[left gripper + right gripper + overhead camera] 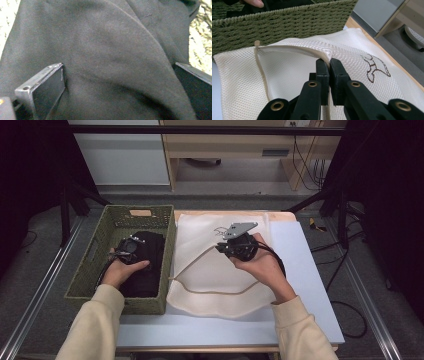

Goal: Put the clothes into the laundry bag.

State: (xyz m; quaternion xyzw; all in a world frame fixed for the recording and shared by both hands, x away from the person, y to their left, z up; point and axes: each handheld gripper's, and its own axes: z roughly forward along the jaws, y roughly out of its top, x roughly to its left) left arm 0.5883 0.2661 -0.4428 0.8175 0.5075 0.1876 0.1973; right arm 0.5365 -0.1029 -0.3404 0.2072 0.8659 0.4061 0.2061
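A black garment (146,262) lies in the green woven basket (90,265). My left gripper (128,247) is pressed down onto it. In the left gripper view its jaws stand wide apart, open (117,66), with a fold of the black garment (112,37) bulging between them. A white mesh bag (215,282) lies flat on the table to the right of the basket. My right gripper (222,247) is shut on the bag's zipper edge (329,61) and holds that edge raised, so the mouth of the mesh bag (287,75) gapes toward the basket (287,25).
The grey-blue tabletop (305,270) extends to the right of the bag and along the front edge. A dark animal outline (375,67) is printed on the bag. Black frame legs and cables stand on the floor around the table.
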